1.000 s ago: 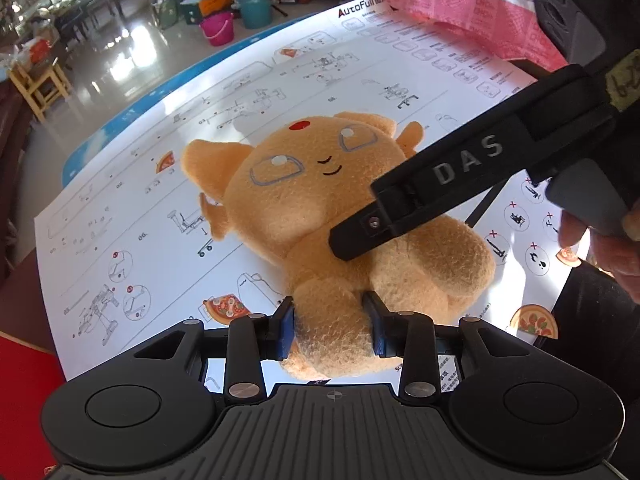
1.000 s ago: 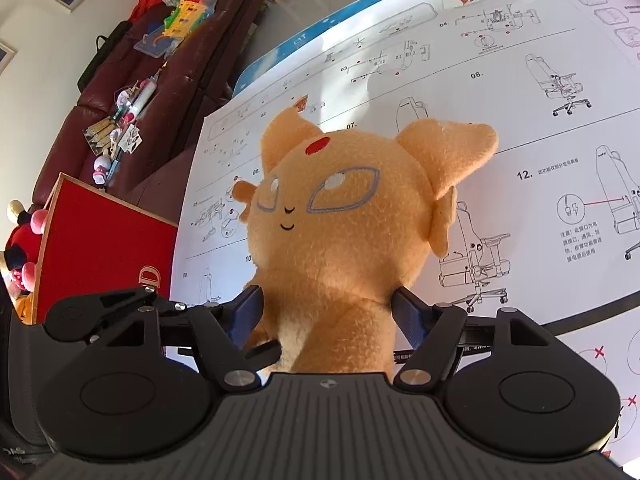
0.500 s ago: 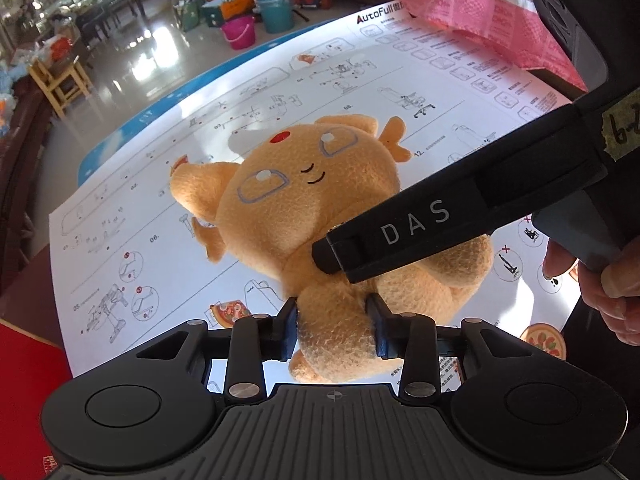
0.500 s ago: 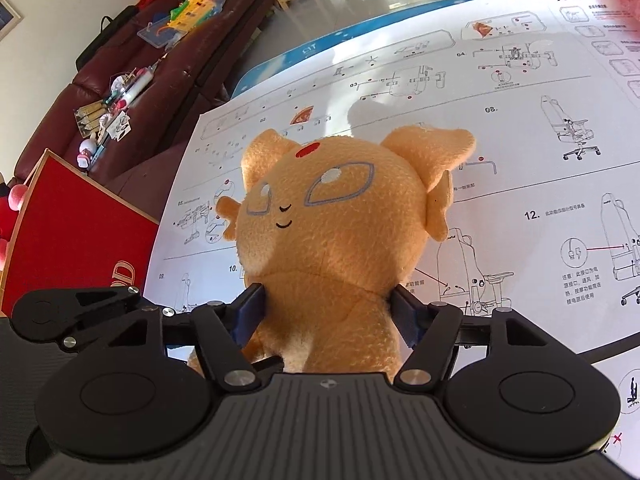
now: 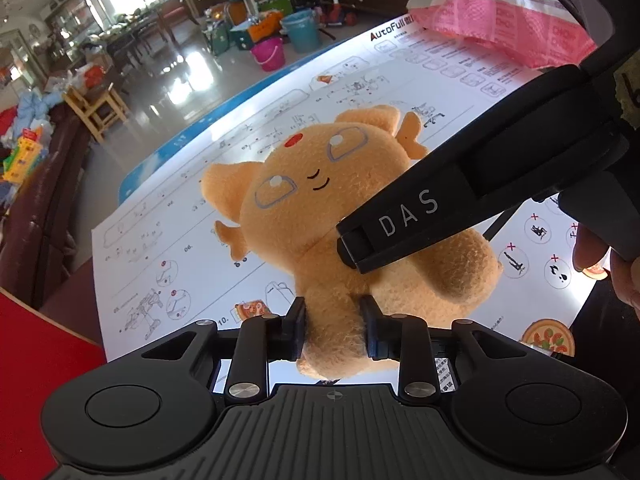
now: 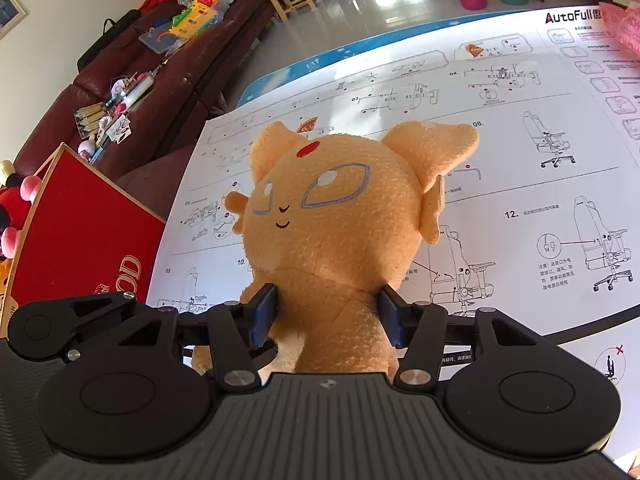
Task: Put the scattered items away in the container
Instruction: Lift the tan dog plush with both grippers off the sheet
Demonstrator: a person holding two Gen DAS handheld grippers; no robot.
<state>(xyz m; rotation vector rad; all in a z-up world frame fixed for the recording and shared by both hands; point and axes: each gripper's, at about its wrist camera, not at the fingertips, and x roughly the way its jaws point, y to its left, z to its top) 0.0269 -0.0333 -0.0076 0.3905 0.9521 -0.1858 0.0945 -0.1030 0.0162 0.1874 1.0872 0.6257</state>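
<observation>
both grippers closing on the plush (image 5: 320,216) above the sheet (image 5: 168,248): left gripper (image 5: 333,330) pinches a leg, right gripper (image 6: 326,316) squeezes the body, head pointing away, the red box (image 6: 76,240), seemingly the container, to the left.
</observation>
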